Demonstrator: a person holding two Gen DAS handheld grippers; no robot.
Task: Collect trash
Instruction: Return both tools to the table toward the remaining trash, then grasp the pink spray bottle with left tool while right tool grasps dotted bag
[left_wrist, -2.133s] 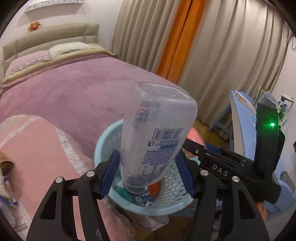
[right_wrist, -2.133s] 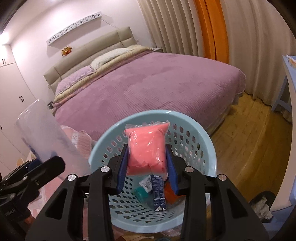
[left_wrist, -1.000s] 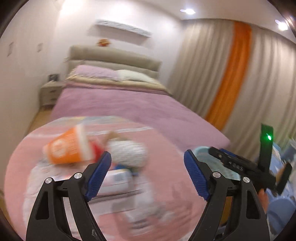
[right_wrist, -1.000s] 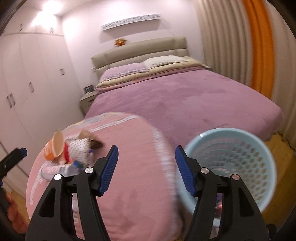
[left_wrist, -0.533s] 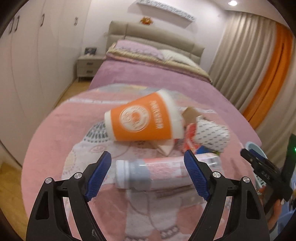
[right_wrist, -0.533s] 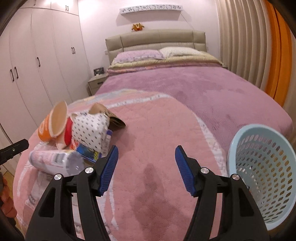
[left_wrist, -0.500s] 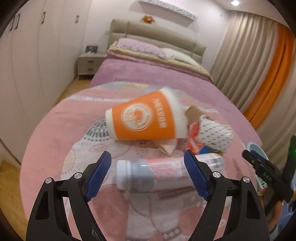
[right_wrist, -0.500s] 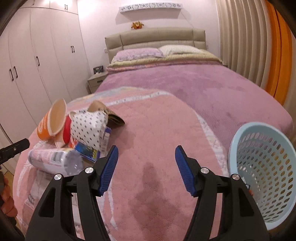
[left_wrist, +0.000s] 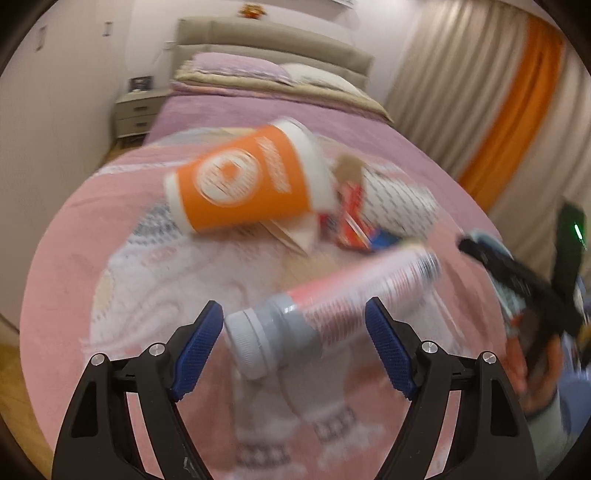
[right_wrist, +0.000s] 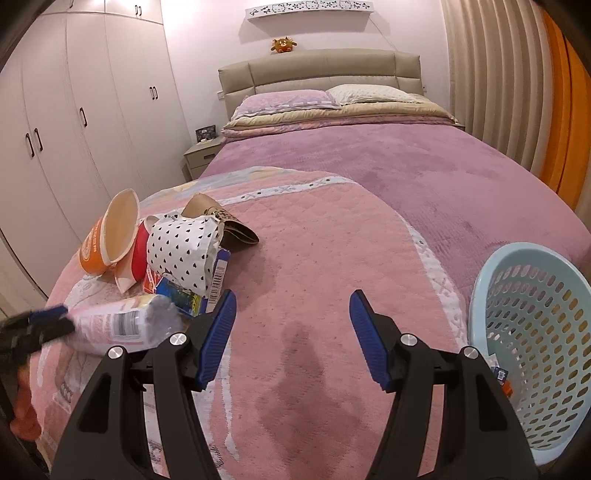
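A pile of trash lies on a pink quilt at the foot of the bed. A plastic bottle with a white cap and red label lies on its side; it also shows in the right wrist view. My left gripper is open, its jaws on either side of the bottle's cap end, not touching. An orange paper cup lies behind it, also in the right wrist view, beside a polka-dot paper bag. My right gripper is open and empty over the bare quilt. The light-blue trash basket stands at the right.
A brown paper piece, a red wrapper and a blue packet lie in the pile. White wardrobes stand at the left, a nightstand beyond. Curtains hang at the right.
Both grippers let go of their items at the basket and swung over to the quilt. My left gripper has moved down close around the bottle. The right gripper has barely moved.
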